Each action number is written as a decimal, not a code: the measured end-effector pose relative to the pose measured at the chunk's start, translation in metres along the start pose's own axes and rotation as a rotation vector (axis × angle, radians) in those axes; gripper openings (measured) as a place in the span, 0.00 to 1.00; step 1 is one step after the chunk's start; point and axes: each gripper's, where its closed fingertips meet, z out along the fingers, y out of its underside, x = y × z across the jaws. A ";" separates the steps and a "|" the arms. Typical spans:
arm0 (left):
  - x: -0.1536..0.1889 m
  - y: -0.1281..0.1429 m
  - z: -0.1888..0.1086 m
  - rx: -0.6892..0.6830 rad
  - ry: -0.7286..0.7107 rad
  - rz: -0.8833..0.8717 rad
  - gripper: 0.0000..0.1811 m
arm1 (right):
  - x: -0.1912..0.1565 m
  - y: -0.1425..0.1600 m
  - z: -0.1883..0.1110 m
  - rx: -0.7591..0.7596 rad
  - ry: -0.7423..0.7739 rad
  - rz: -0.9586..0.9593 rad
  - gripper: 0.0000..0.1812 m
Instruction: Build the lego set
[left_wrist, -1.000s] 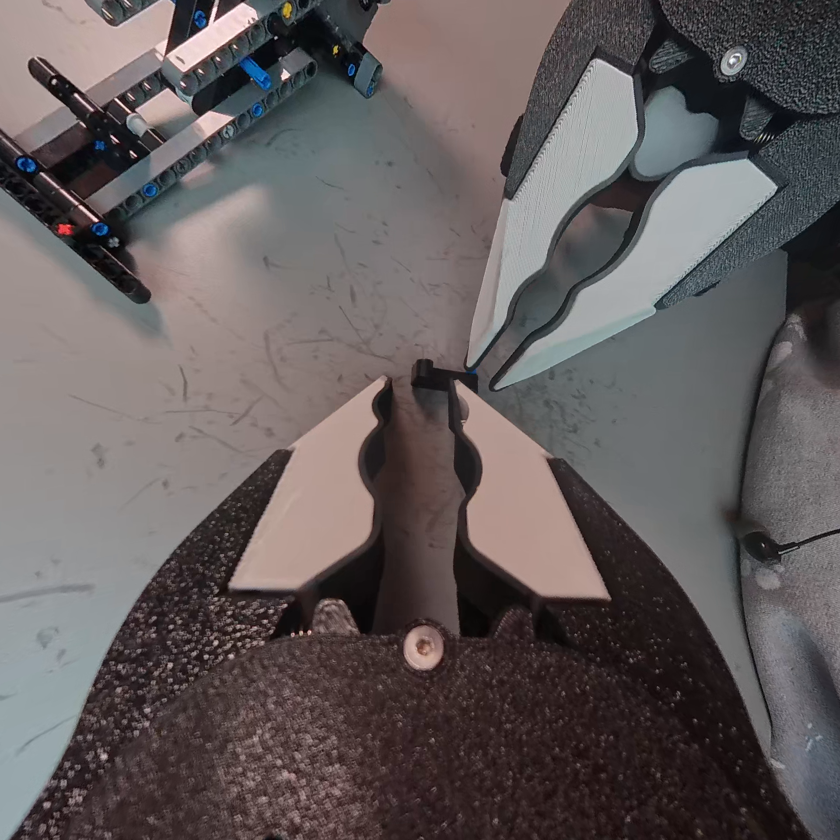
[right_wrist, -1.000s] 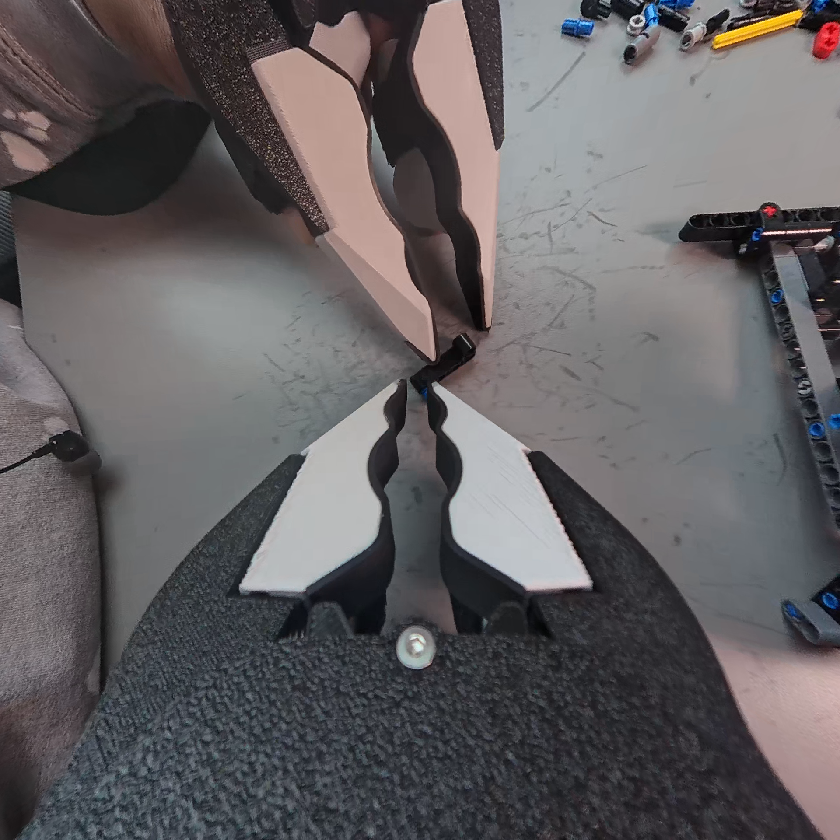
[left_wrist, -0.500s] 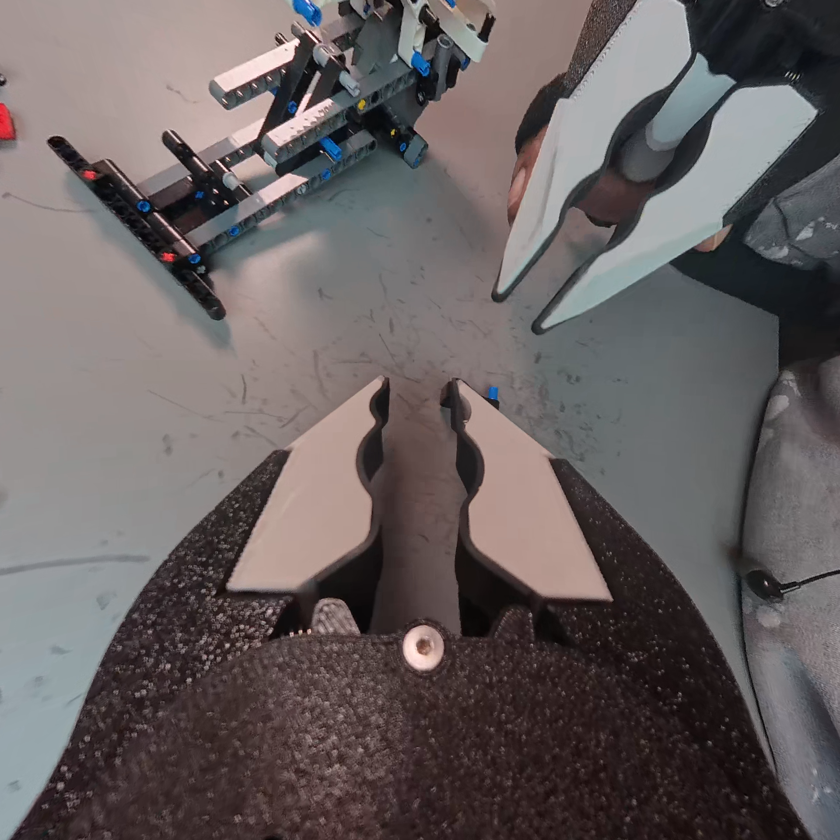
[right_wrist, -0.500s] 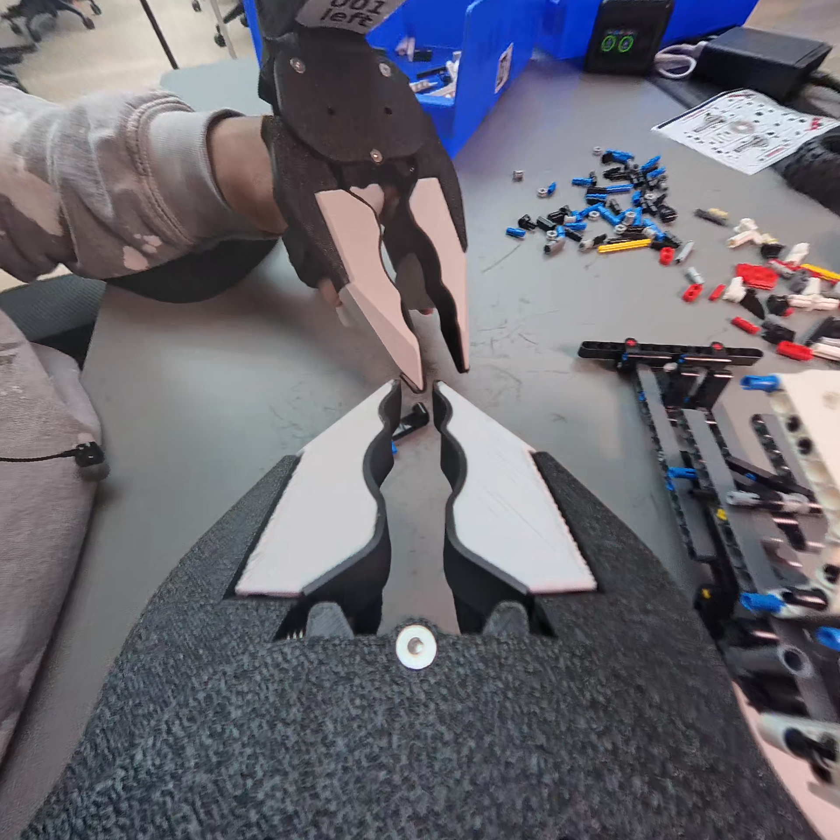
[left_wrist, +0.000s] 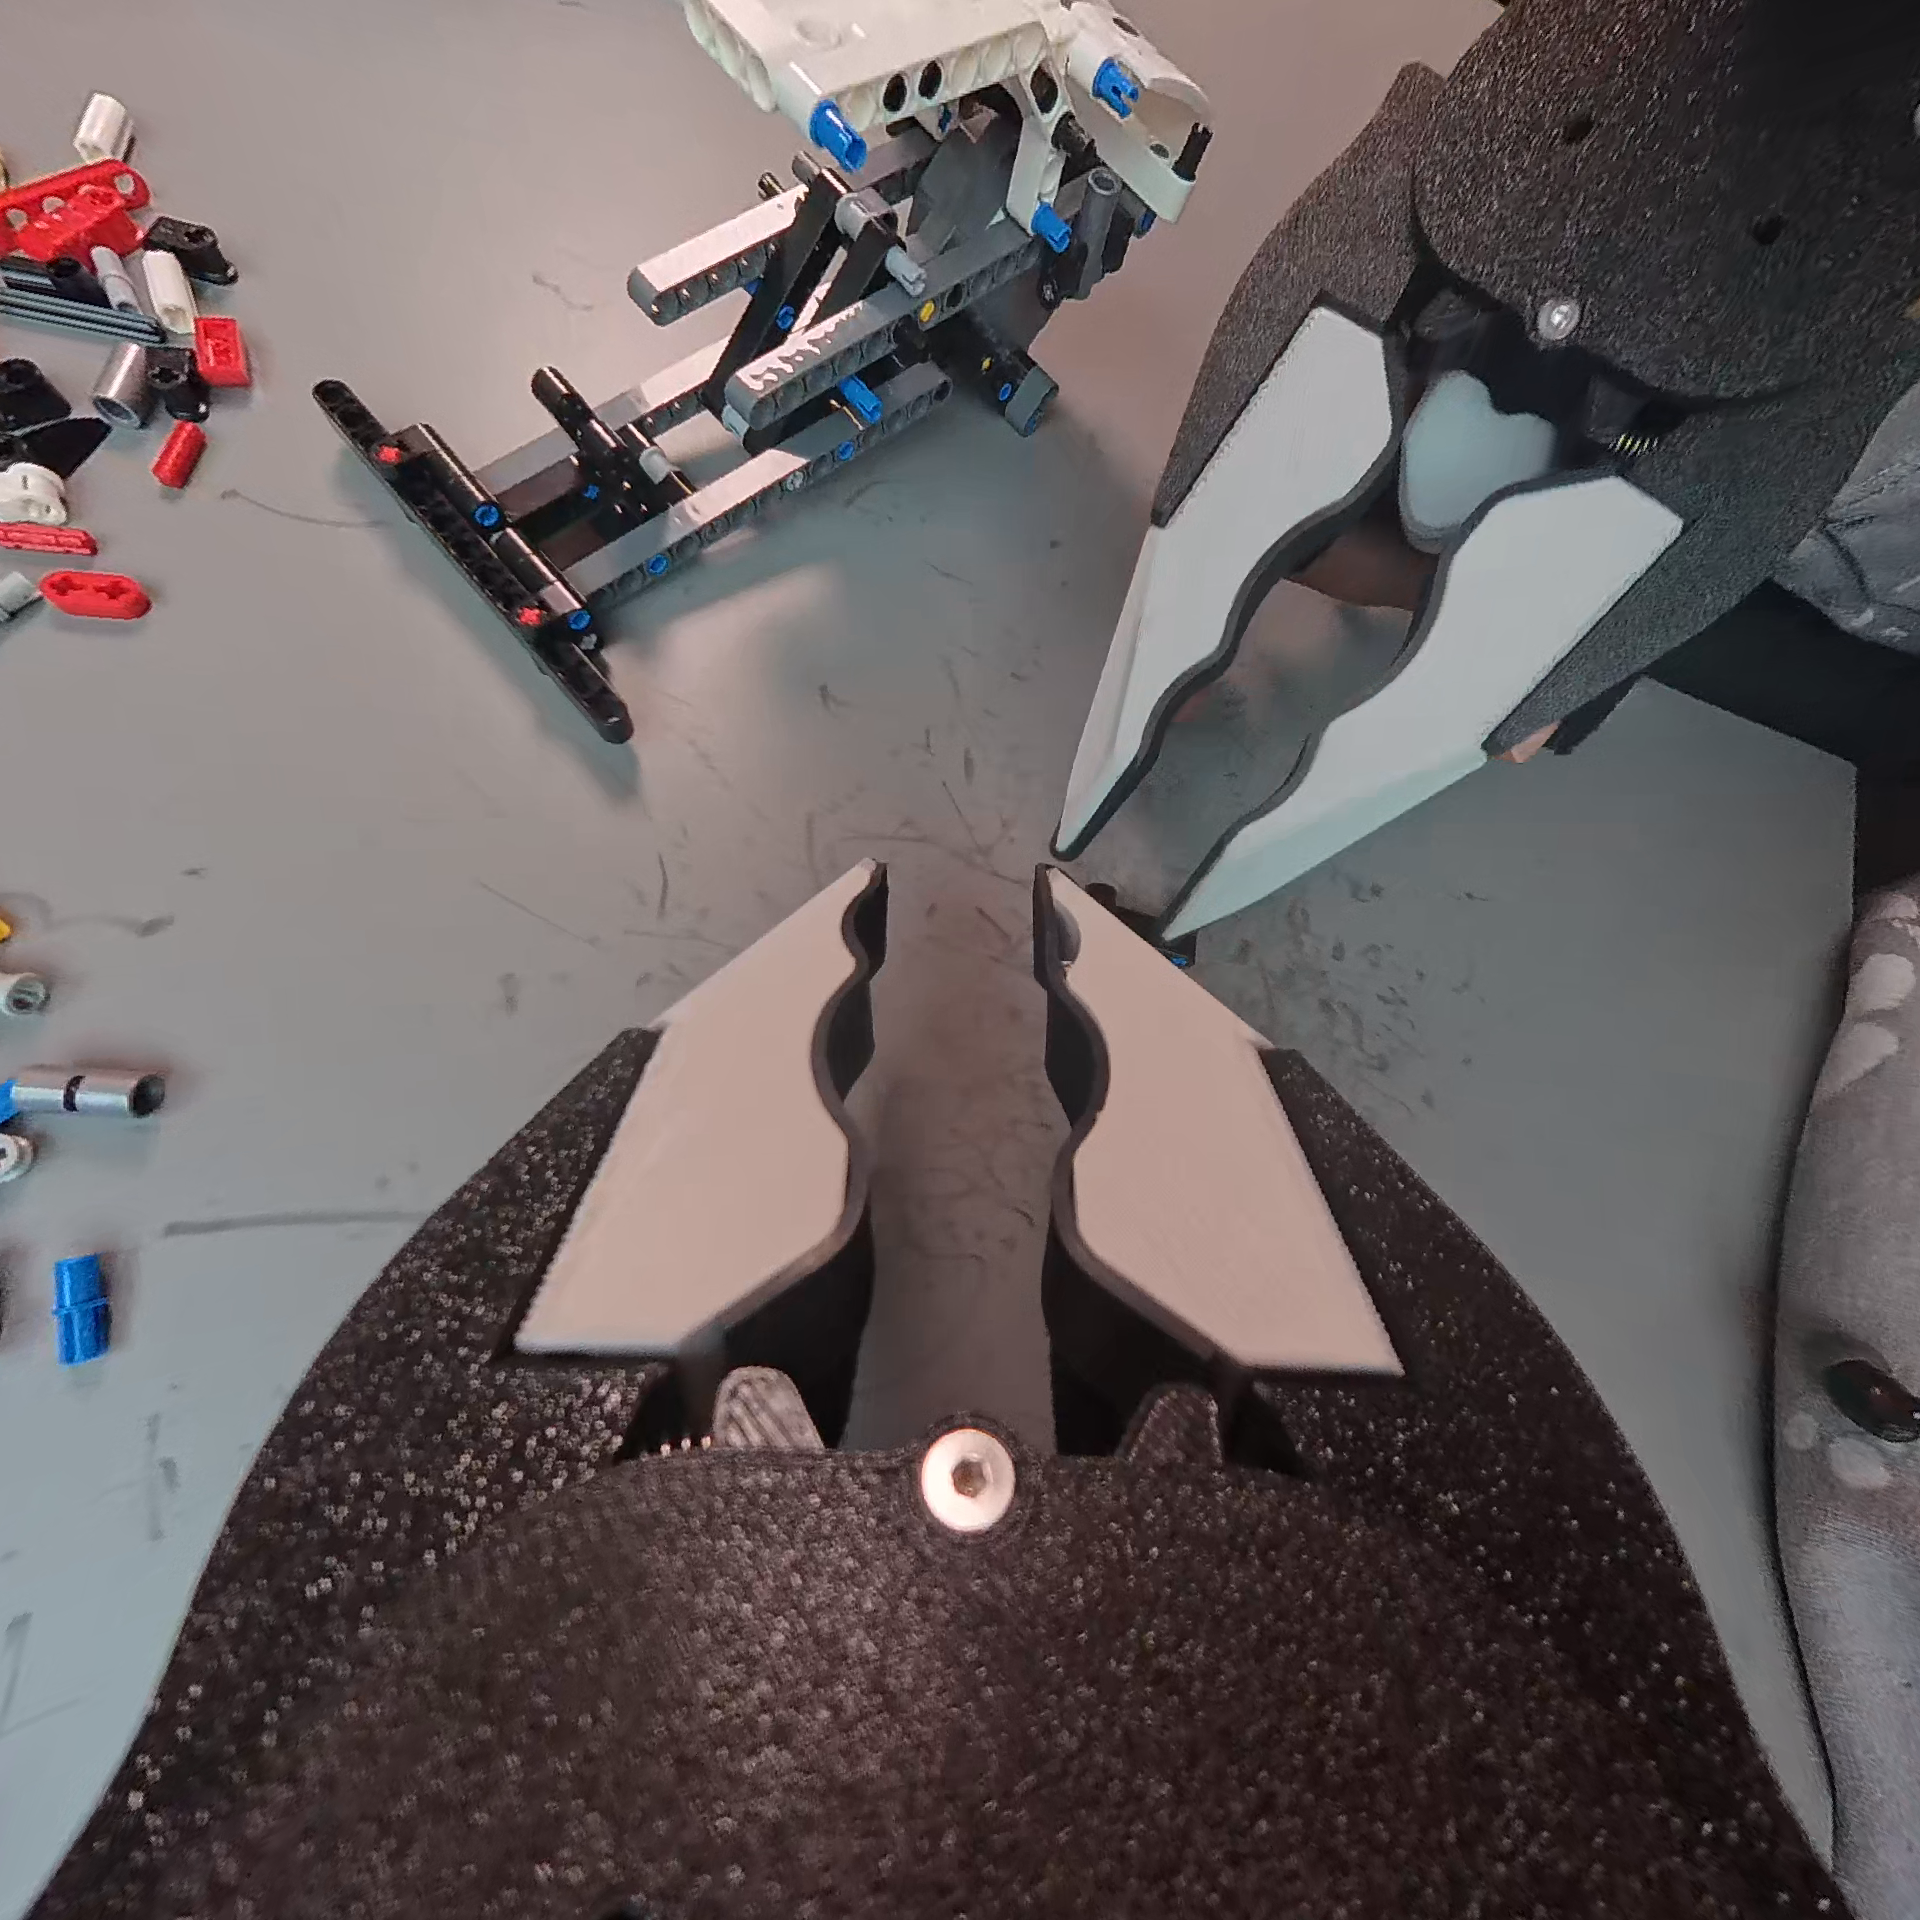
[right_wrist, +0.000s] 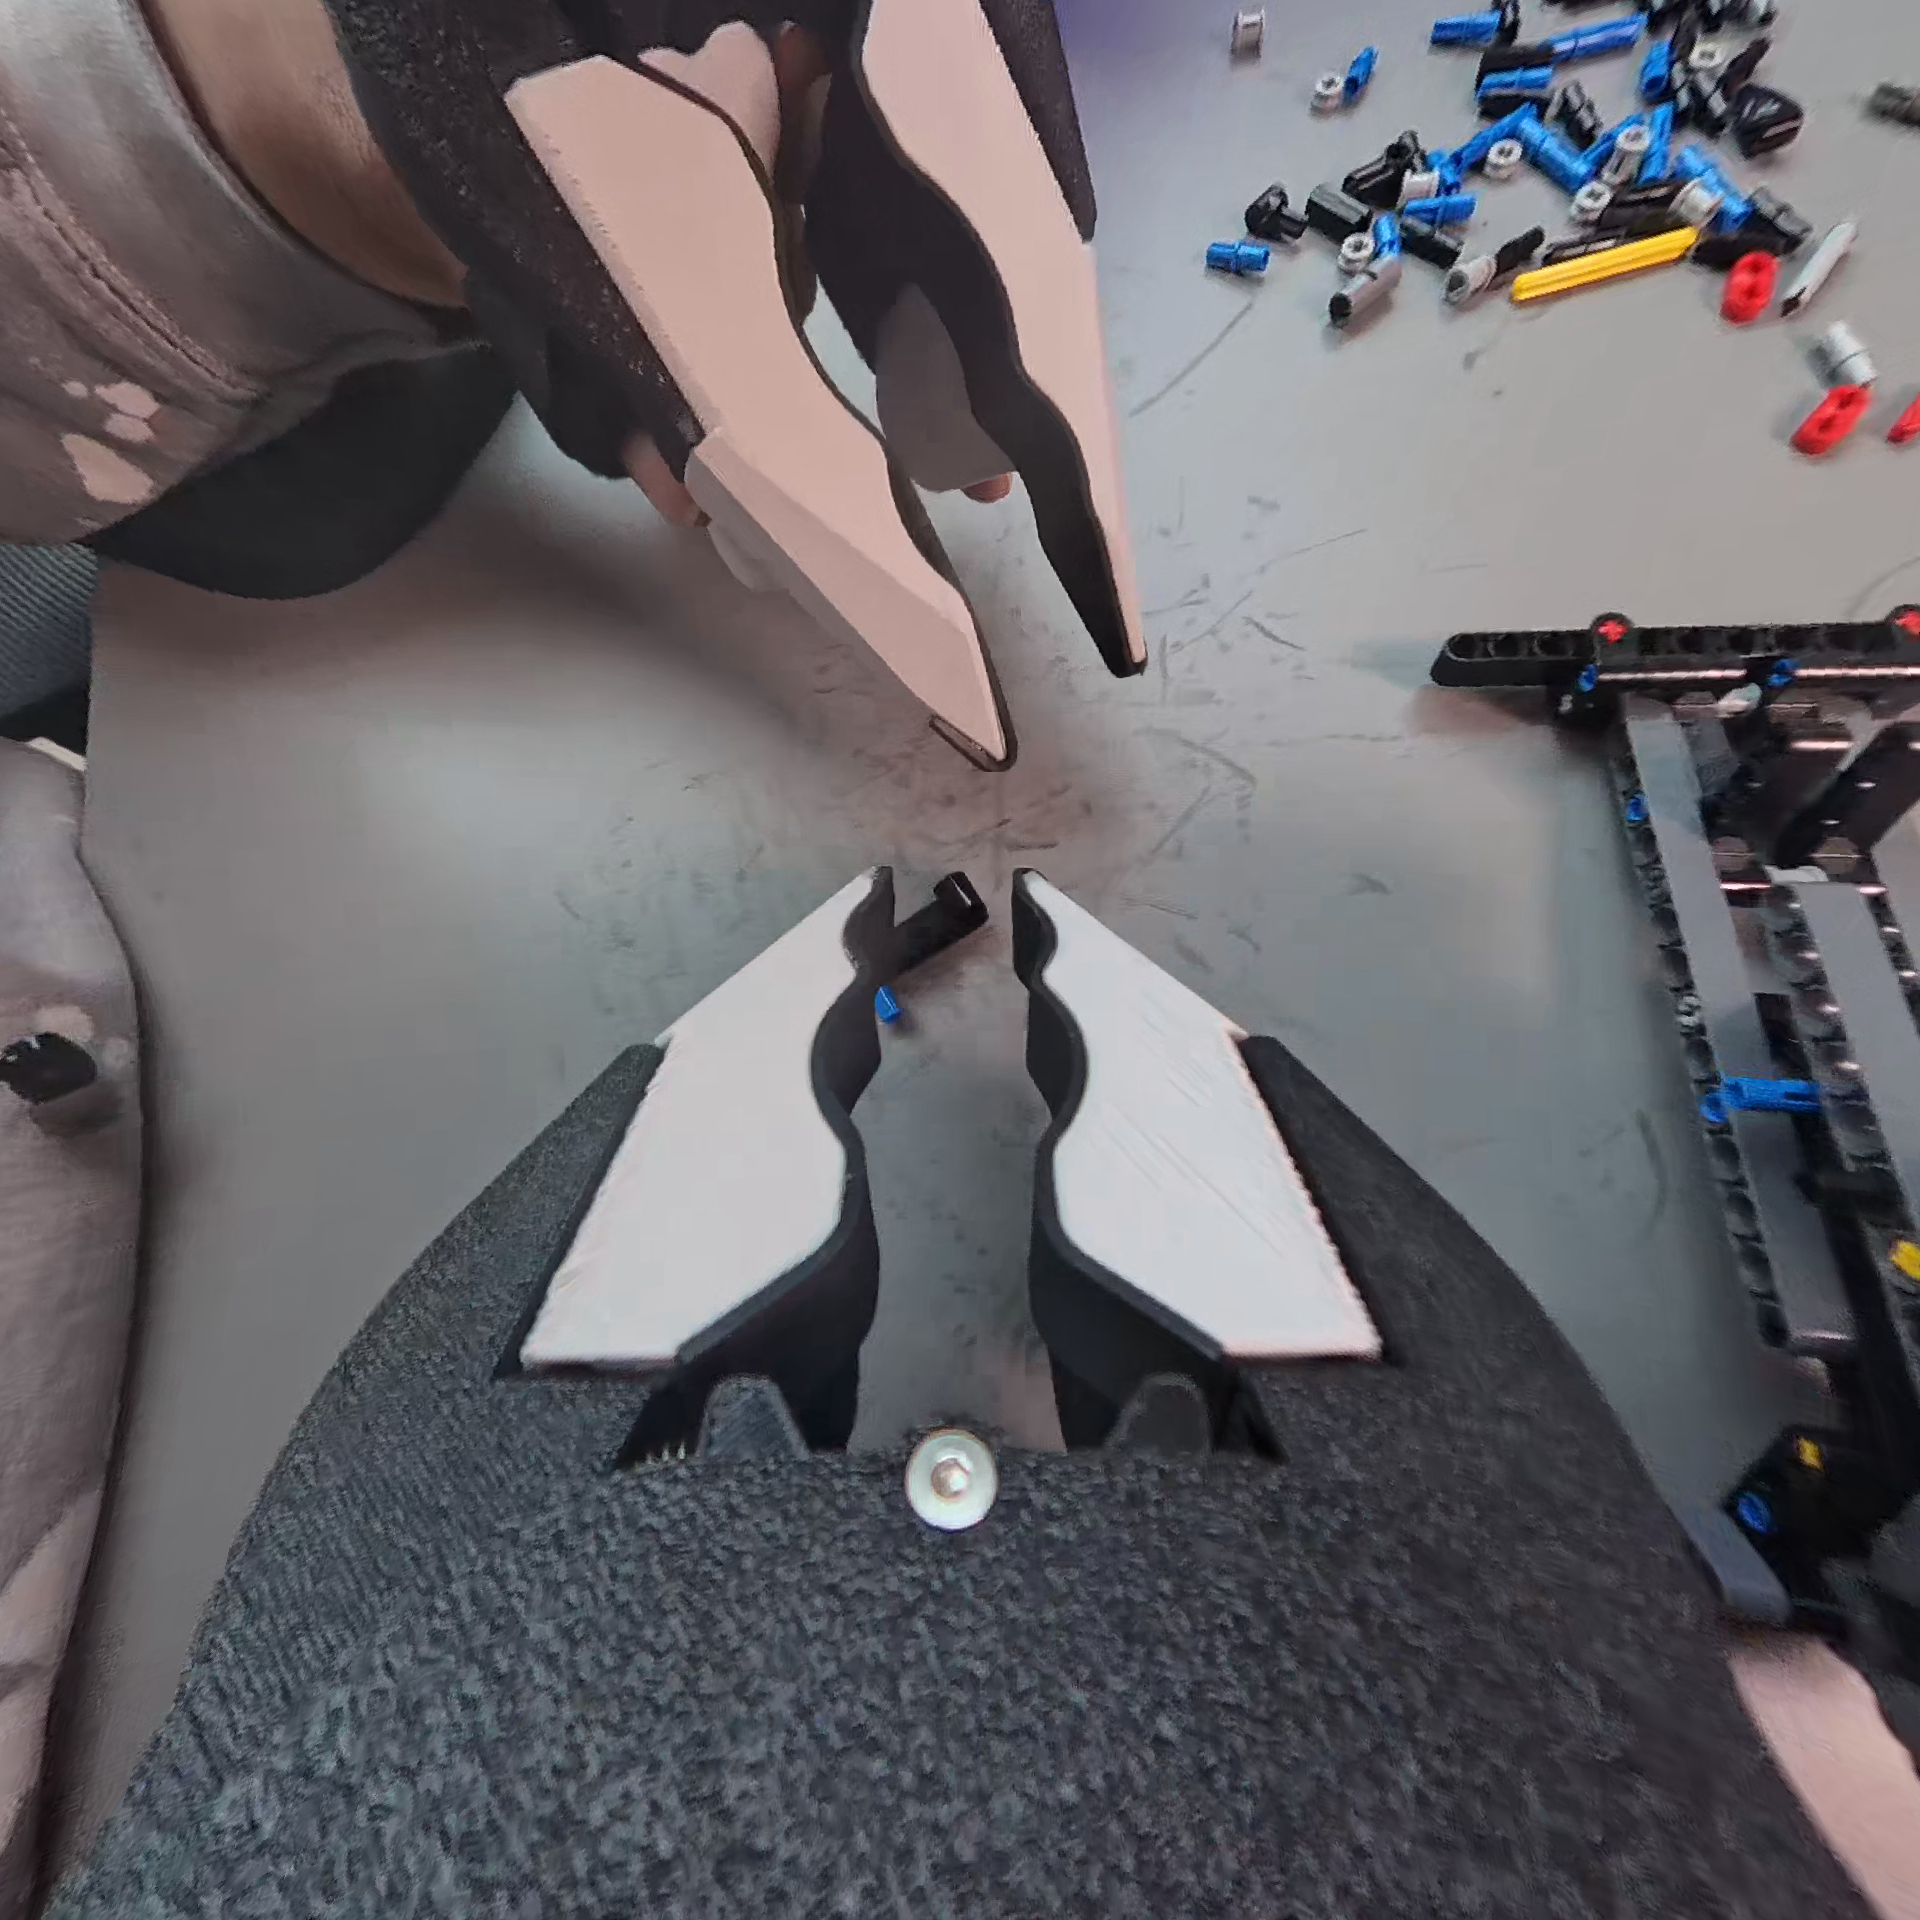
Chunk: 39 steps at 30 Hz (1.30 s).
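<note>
Both hand-held grippers released over the desk; small black piece lies between the right one's fingers.

Right hand-held gripper (right_wrist: 951, 883): fingers spread, black connector piece (right_wrist: 940, 920) with blue pin (right_wrist: 886, 1006) lying just beside the left finger, not clamped. Left hand-held gripper (left_wrist: 961, 883): parted, nothing between the tips, which sit close to the right gripper's. Beyond: partly built lego model (left_wrist: 790, 343) on the scratched grey desk (left_wrist: 364, 831); loose parts (right_wrist: 1558, 187) scattered farther off.
</note>
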 end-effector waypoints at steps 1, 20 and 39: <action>0.000 0.000 0.000 0.001 0.002 0.001 0.15 | 0.000 0.005 0.005 -0.042 0.014 -0.003 0.12; 0.120 -0.071 -0.029 0.402 0.655 -0.006 0.09 | -0.047 -0.074 -0.118 0.737 -0.072 -0.393 0.03; 0.119 -0.072 -0.052 0.445 0.879 -0.234 0.09 | -0.046 -0.077 -0.109 0.772 -0.064 -0.360 0.04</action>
